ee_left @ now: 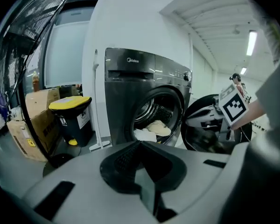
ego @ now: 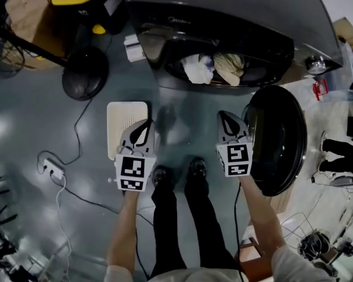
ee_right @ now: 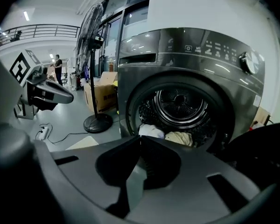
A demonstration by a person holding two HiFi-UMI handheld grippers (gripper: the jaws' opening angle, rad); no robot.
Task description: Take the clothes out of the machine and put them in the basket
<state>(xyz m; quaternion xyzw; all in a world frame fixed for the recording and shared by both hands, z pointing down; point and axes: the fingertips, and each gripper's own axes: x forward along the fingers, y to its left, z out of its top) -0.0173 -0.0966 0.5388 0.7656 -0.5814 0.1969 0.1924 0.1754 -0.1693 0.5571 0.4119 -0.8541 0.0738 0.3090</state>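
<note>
Clothes (ego: 200,69) inside open Midea machine (ee_left: 126,80); left gripper (ego: 147,123), right gripper (ego: 223,116) fingers together, empty

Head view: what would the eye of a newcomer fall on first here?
The dark washing machine stands at the top, with its round door hanging open at the right. In the drum mouth lie a white garment and a beige garment. In front of it, the left claw and the right claw point toward the machine, both shut and empty.
</note>
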